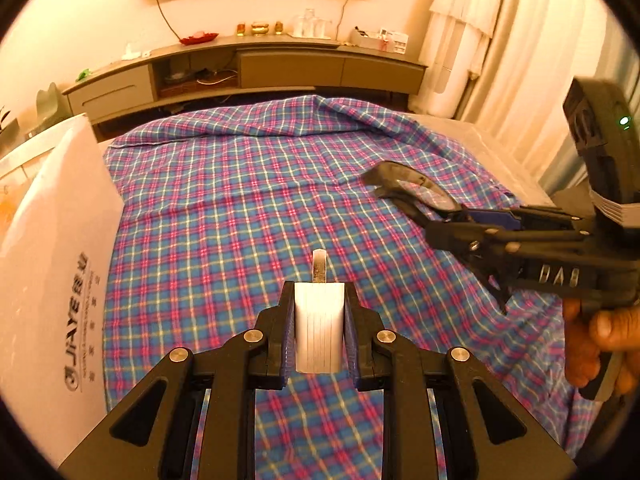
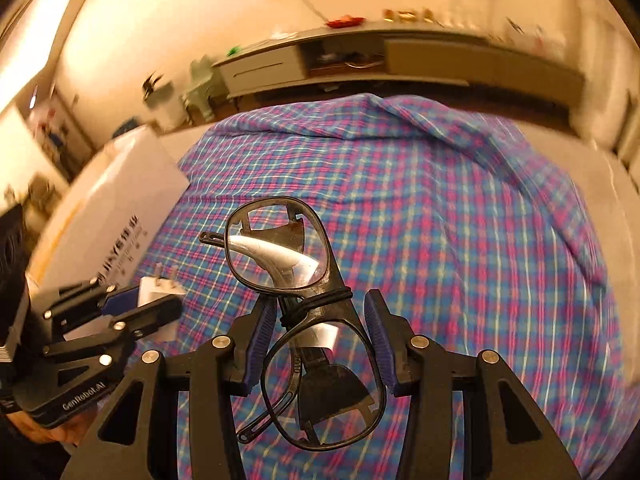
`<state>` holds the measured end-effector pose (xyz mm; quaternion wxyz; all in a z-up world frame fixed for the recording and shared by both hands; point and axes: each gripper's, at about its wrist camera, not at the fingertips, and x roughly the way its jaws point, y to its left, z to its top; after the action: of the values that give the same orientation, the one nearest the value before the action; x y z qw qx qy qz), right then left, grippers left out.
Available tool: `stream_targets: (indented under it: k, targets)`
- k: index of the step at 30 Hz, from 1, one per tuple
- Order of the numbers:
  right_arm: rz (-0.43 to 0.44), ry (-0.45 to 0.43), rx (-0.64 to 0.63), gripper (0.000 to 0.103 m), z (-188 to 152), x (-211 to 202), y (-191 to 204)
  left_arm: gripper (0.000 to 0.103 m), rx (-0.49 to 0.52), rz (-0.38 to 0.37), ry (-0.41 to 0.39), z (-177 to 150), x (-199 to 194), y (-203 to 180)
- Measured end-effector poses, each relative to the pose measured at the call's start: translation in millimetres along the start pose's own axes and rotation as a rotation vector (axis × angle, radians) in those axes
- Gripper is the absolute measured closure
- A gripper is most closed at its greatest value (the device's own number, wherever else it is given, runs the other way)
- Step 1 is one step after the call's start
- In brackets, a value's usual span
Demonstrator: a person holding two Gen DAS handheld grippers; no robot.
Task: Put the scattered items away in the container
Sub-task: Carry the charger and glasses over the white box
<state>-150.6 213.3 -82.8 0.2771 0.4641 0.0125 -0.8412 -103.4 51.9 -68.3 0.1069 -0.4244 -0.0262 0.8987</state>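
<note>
Checked cloth (image 1: 240, 208) in blue, pink and yellow is spread over the work surface and is seen in both wrist views.

Left gripper (image 1: 319, 324): the jaws are clenched on a white plug adapter (image 1: 319, 328), which is held between the blue pads with its metal prongs pointing away from the camera. The adapter is carried above the cloth. In the right wrist view the same gripper (image 2: 156, 300) is seen at the left edge, with the adapter (image 2: 160, 290) between its fingers.

Right gripper (image 2: 320, 336): a pair of black-framed glasses (image 2: 316, 312) with clear lenses is seen between the blue pads. The frame is turned on end, one lens beyond the fingertips and the other near the camera, with the folded temples behind. The jaws stand partly closed; the nearer lens rim appears to be pinched by both pads, so the glasses are recorded as grasped. In the left wrist view this gripper (image 1: 412, 204) is seen at the right, with the glasses (image 1: 404, 184) projecting from its tips above the cloth and a hand (image 1: 600, 344) on its handle.

White box (image 1: 56, 264) with dark printed lettering stands at the left edge of the cloth, well apart from both carried items. Its interior is not visible.

A low cabinet (image 1: 256, 68) is noted along the far wall.
</note>
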Motion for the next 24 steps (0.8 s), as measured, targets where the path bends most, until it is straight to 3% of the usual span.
stream_targets:
  k: [8,24]
  targets:
    - [0.044,-0.006,0.145,0.056,-34.3,-16.7,-9.8,0.082,-0.003,-0.036,-0.014,-10.9,-27.9,4.4]
    - [0.003,-0.052,0.044,0.056,-87.9,-40.5,50.1,0.082,0.003,-0.068,-0.075,-21.8,-73.8,0.3]
